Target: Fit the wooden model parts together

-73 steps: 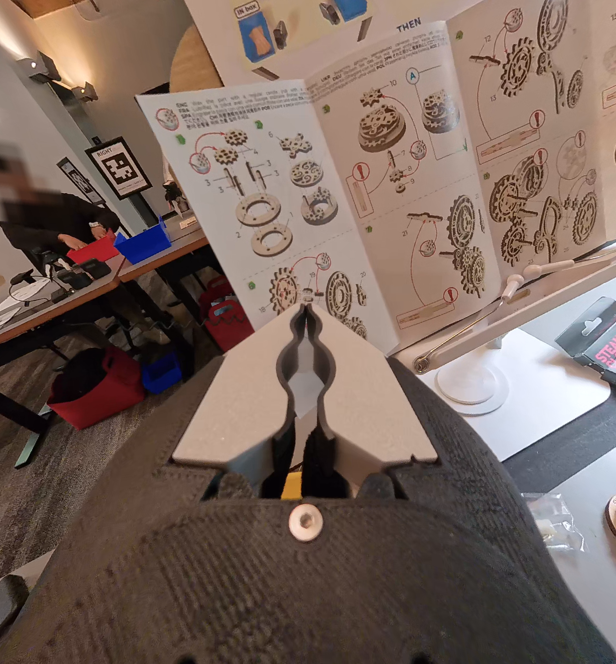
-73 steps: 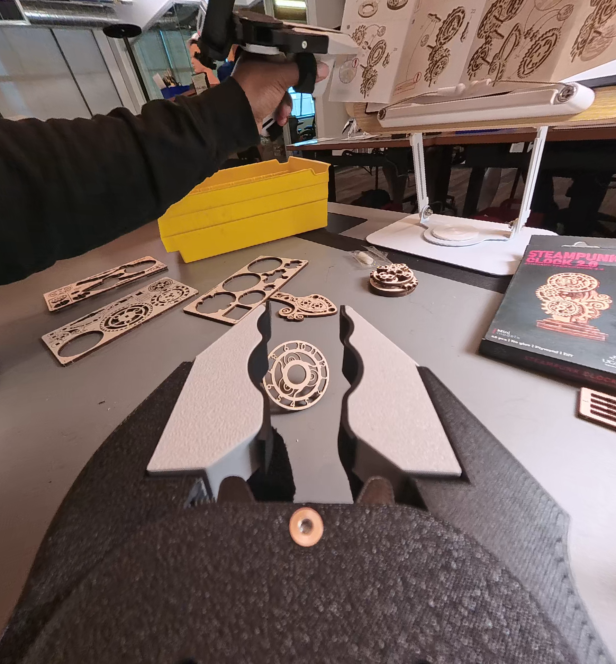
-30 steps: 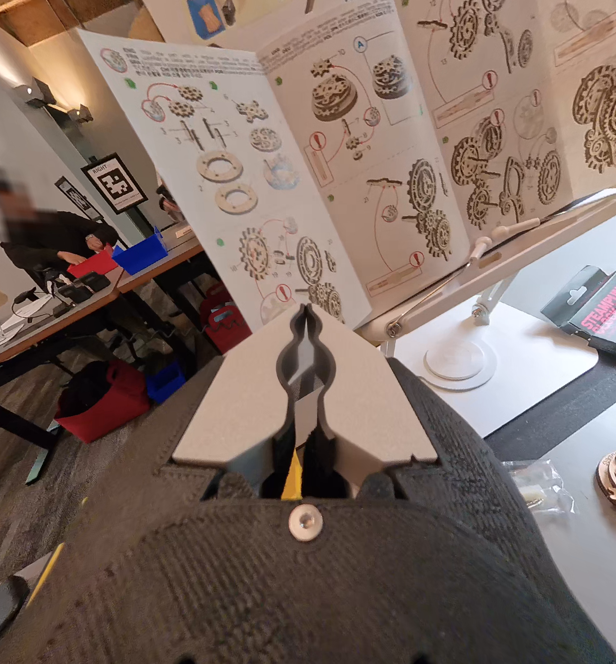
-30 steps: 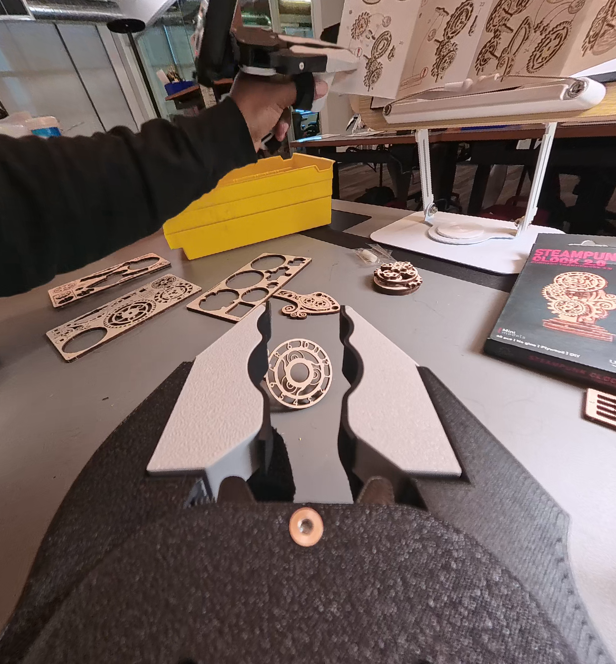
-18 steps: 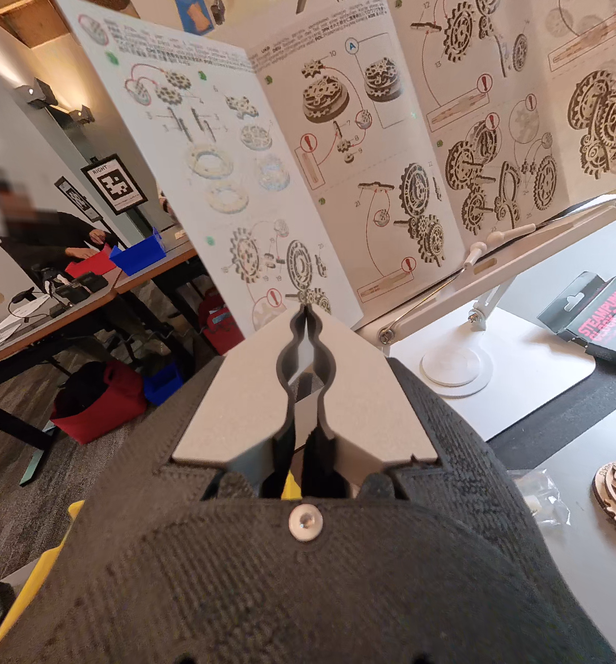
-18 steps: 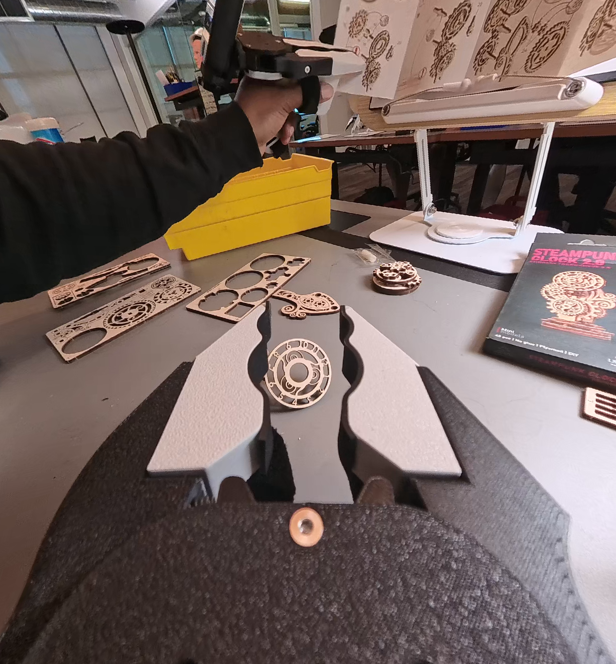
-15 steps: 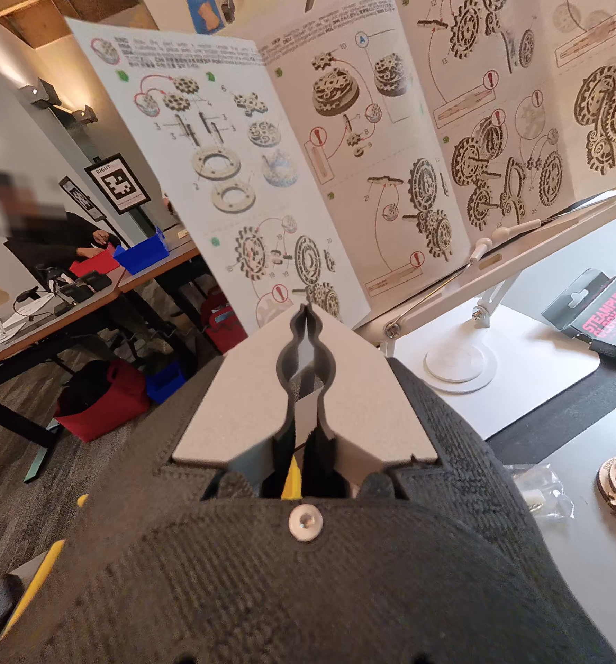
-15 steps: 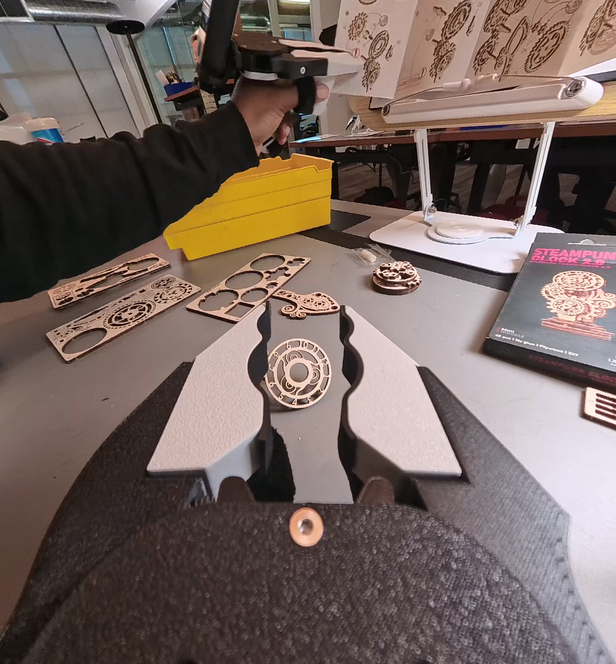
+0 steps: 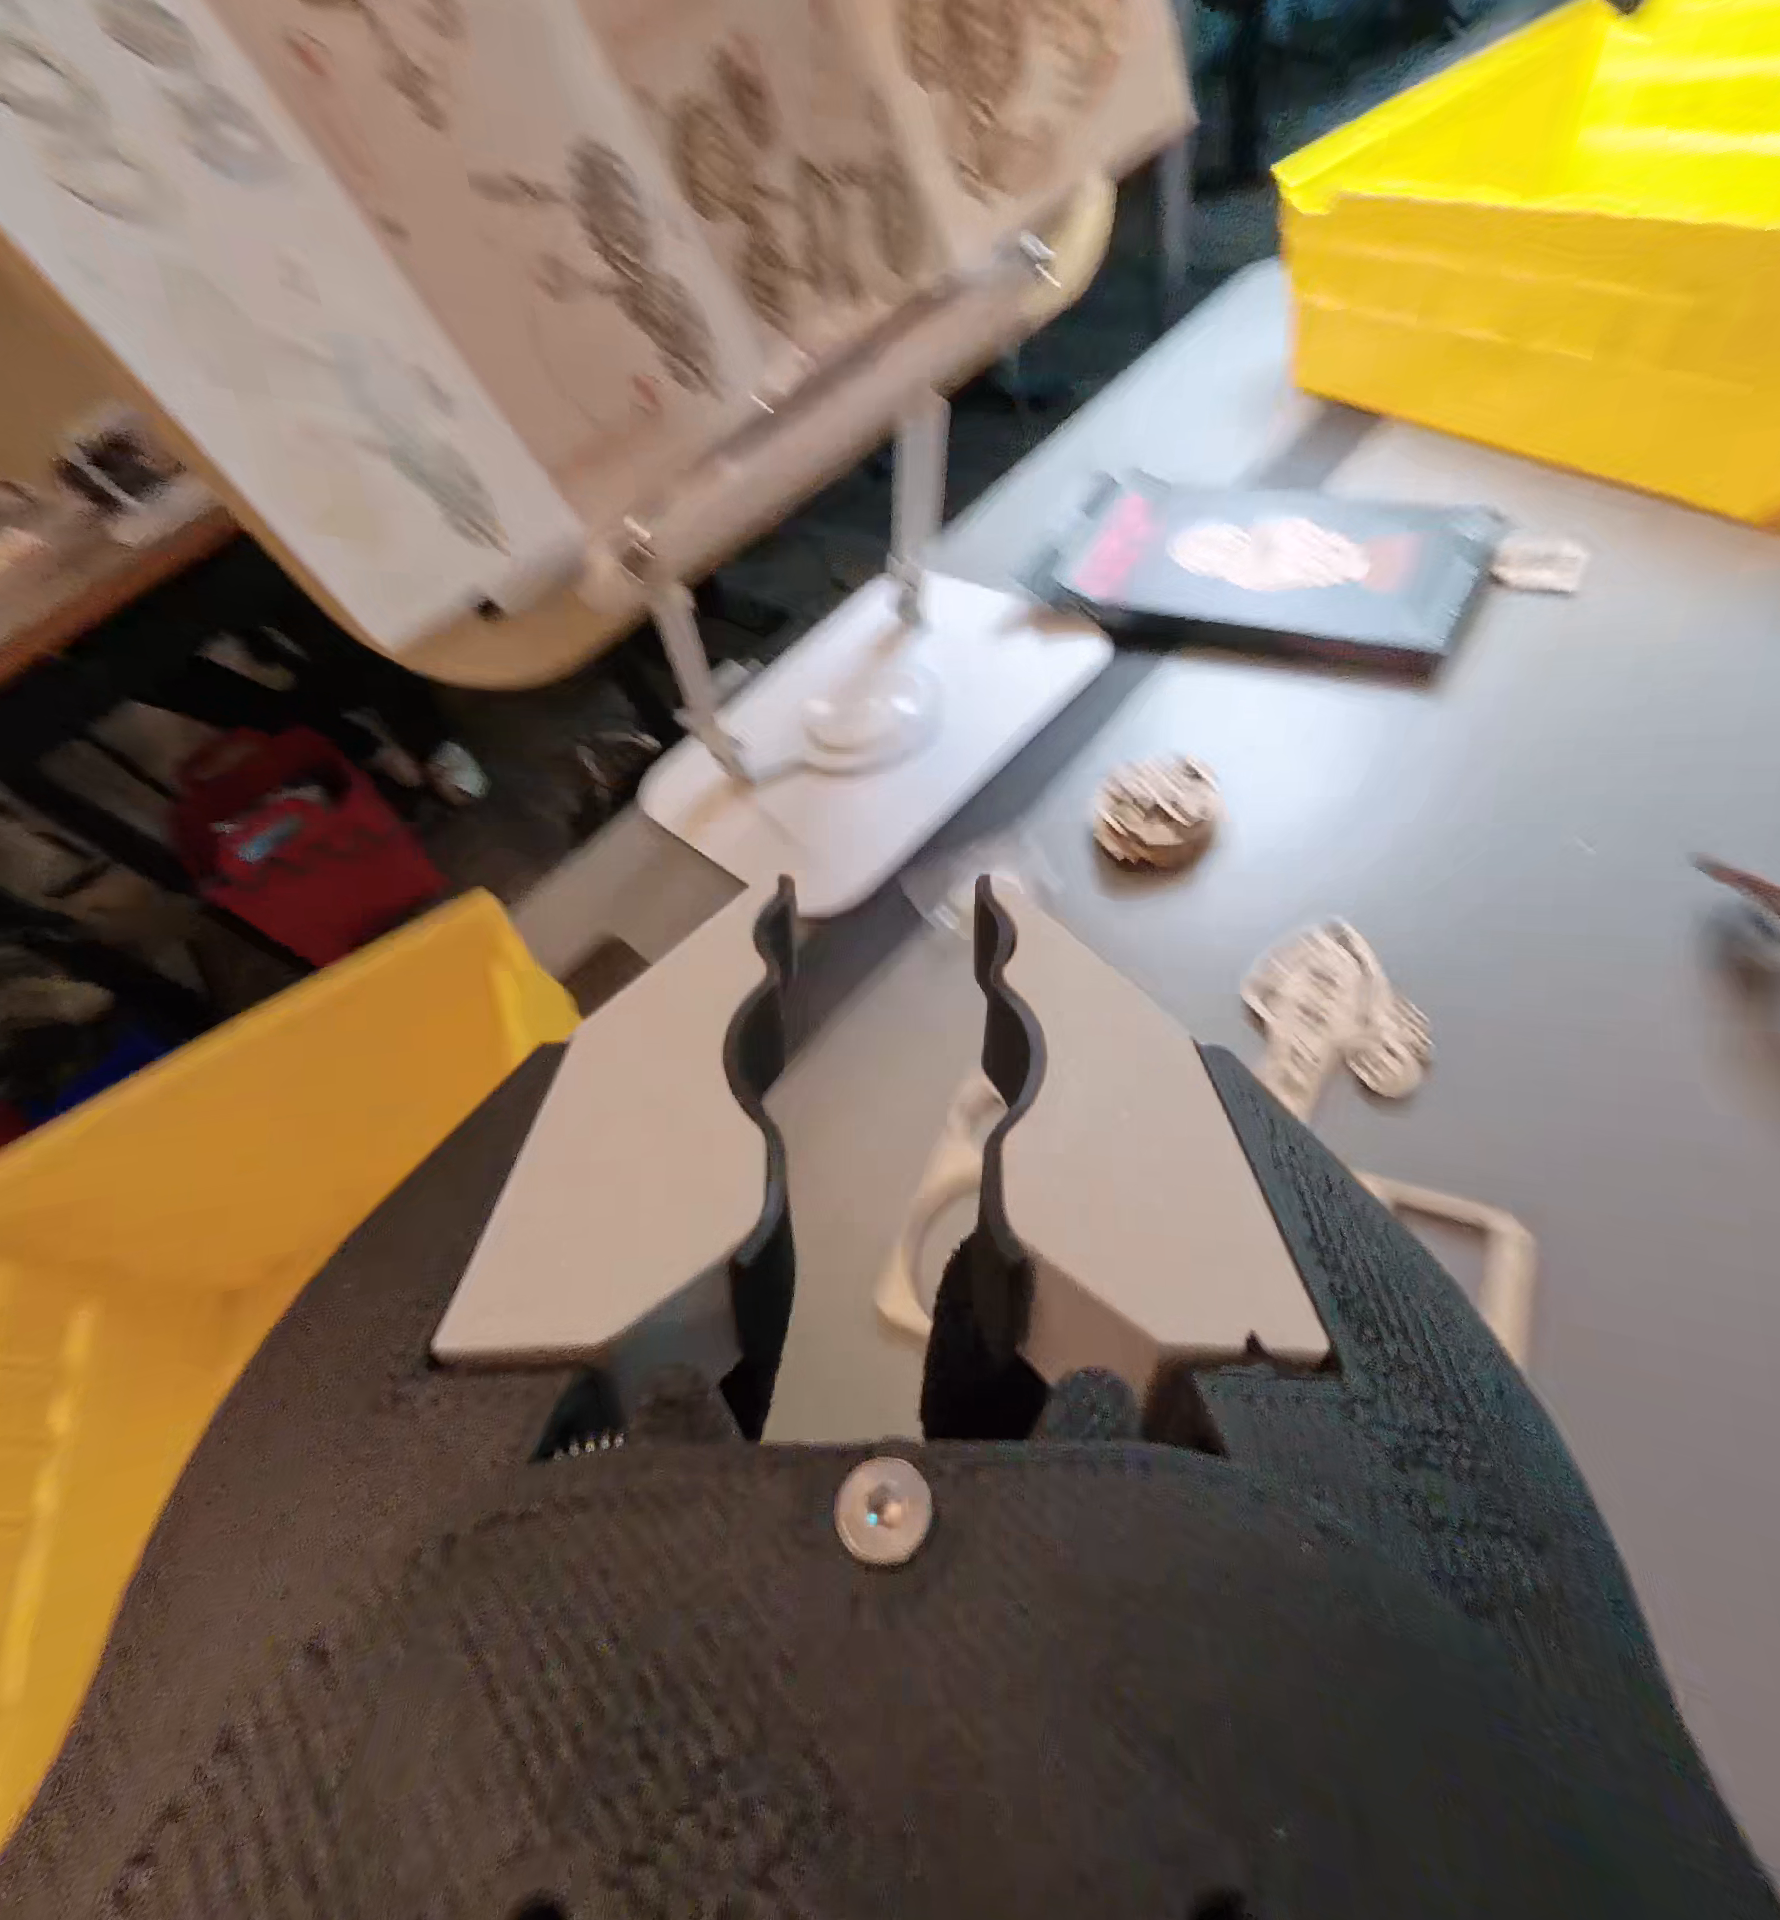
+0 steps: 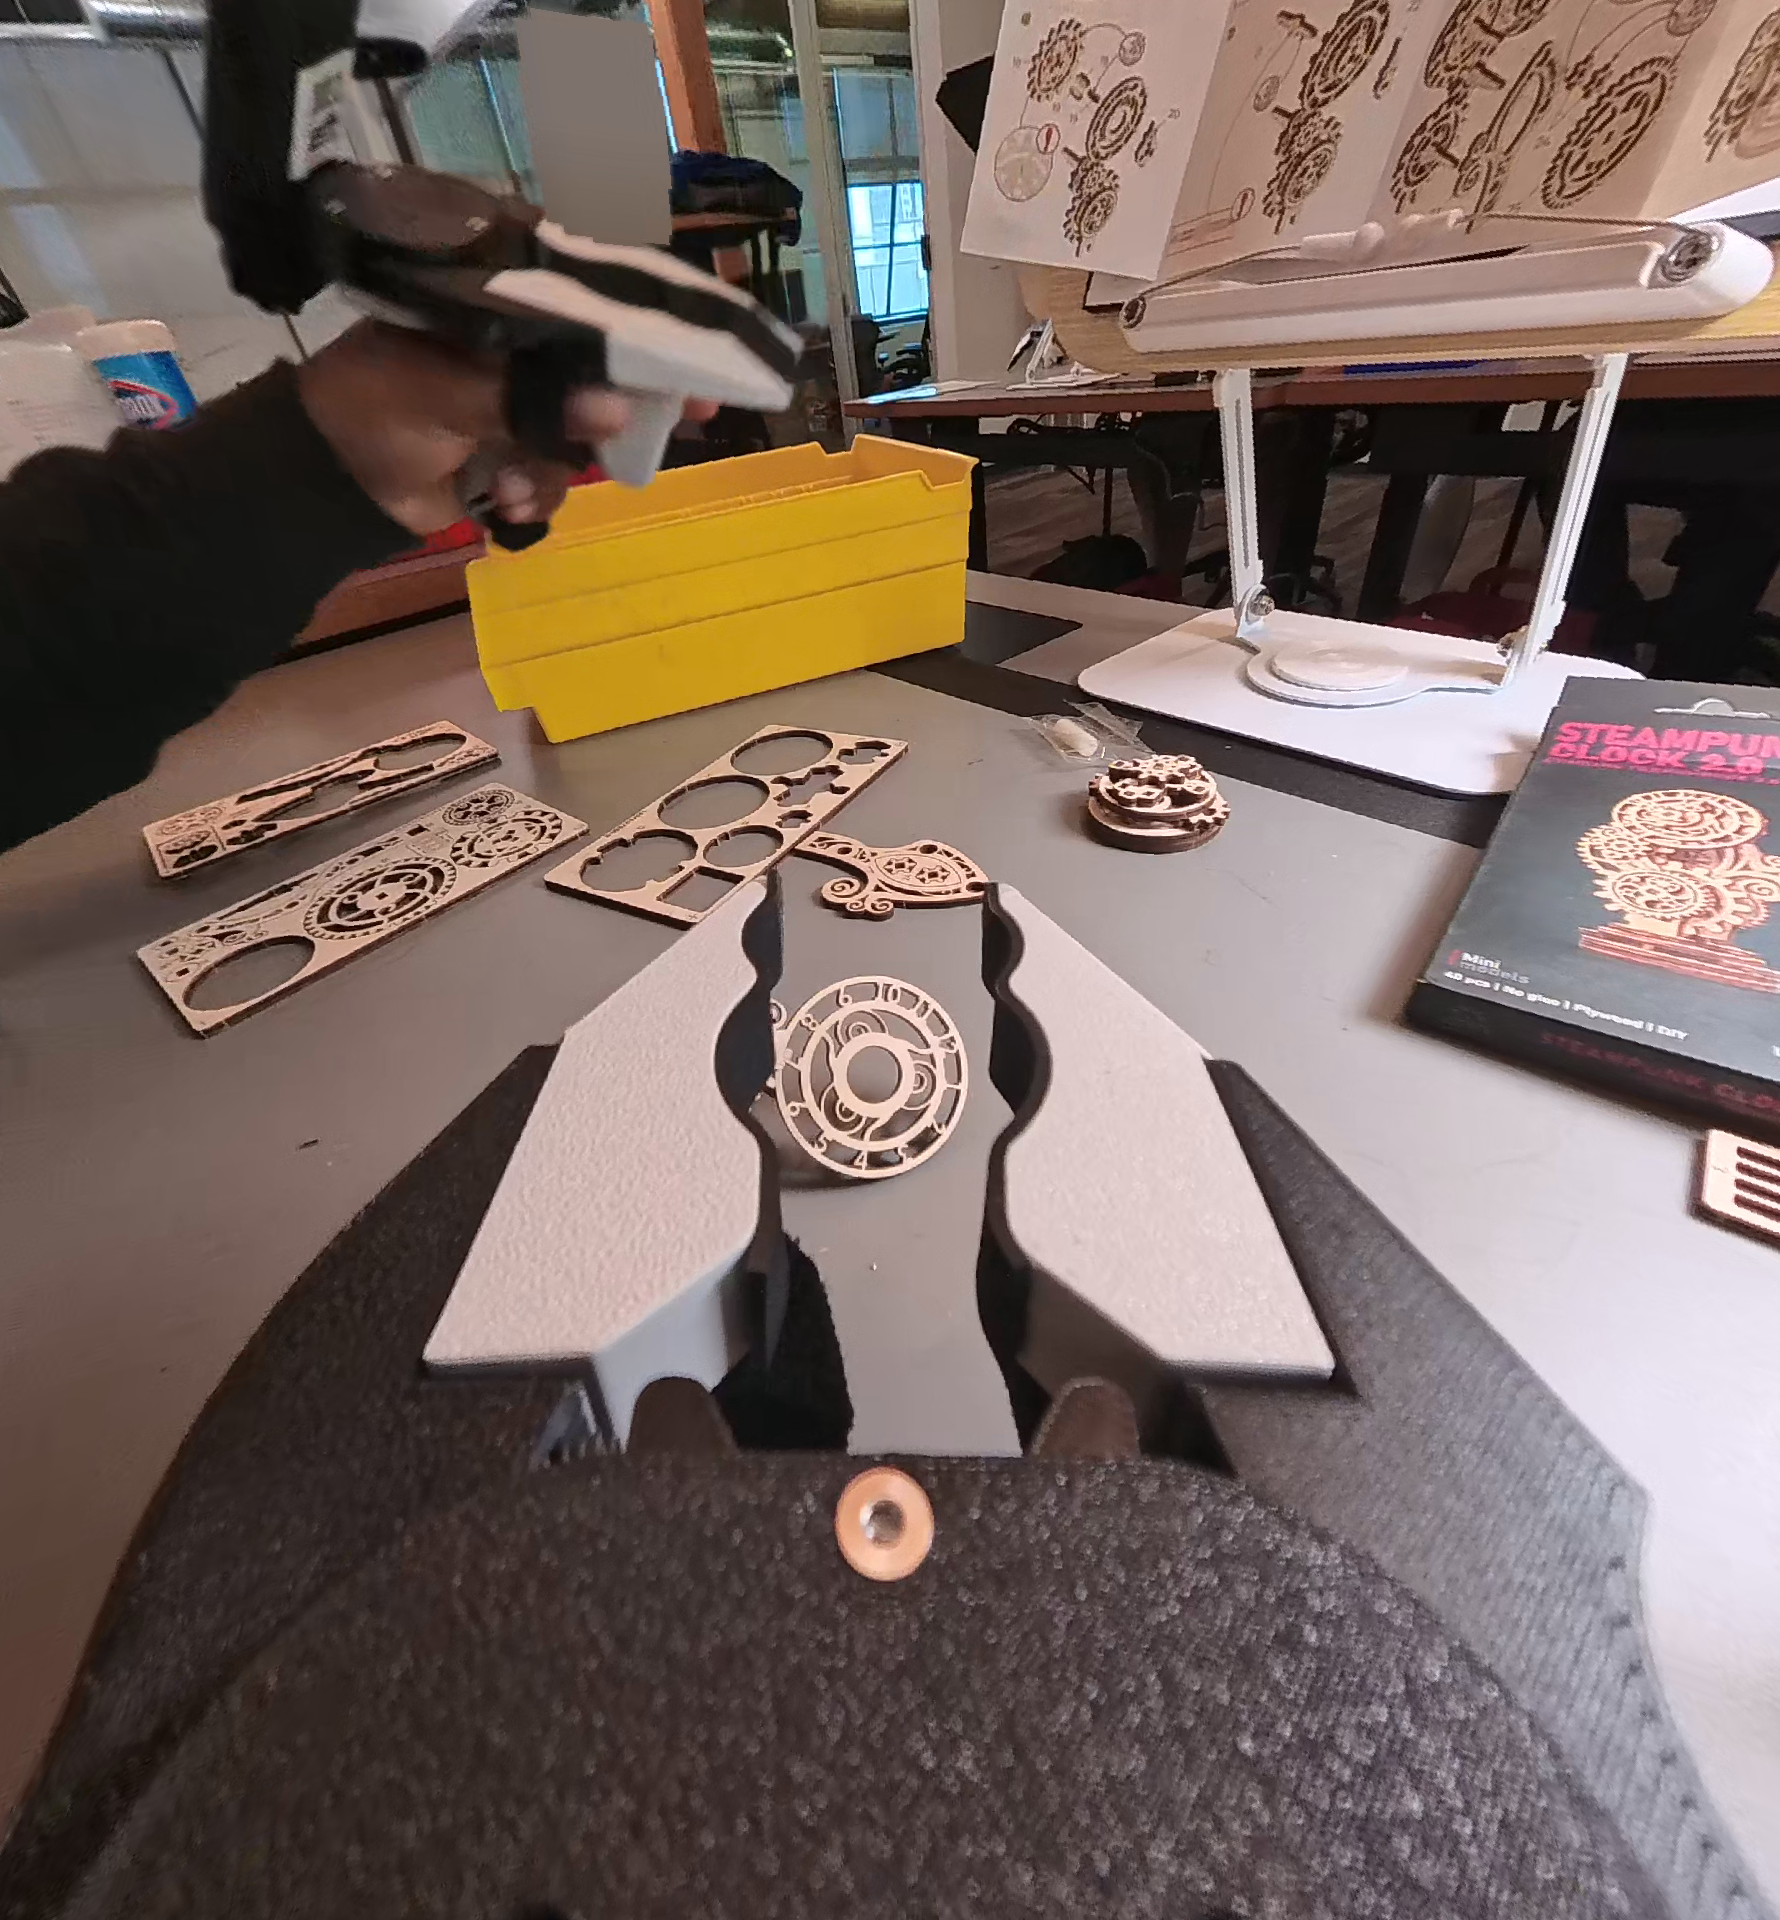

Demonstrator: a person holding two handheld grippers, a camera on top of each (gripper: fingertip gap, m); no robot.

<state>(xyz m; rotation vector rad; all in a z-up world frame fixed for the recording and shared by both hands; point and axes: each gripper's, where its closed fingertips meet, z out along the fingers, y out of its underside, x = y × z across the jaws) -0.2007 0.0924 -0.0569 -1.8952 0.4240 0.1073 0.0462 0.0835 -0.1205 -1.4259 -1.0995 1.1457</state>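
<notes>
Wooden clock-face disc (image 10: 870, 1081) lies flat on the grey table (image 10: 1281, 1039), between the spread fingers of my right gripper (image 10: 881, 914), touching neither. That gripper is released and empty. Just ahead of its tips lies a scroll-shaped wooden piece (image 10: 901, 876); ahead and to the right sits a small assembled gear stack (image 10: 1158, 802). Ahead and to the left lie three punched wooden sheets (image 10: 730, 821), with a yellow bin (image 10: 730, 592) beyond them. A black kit box (image 10: 1655, 904) is at the right, near a white stand (image 10: 1385, 665) holding the instruction sheet (image 10: 1385, 114). My left gripper (image 9: 881, 914) is held above the table near the bin, fingers apart, holding nothing; its view is motion-blurred.
</notes>
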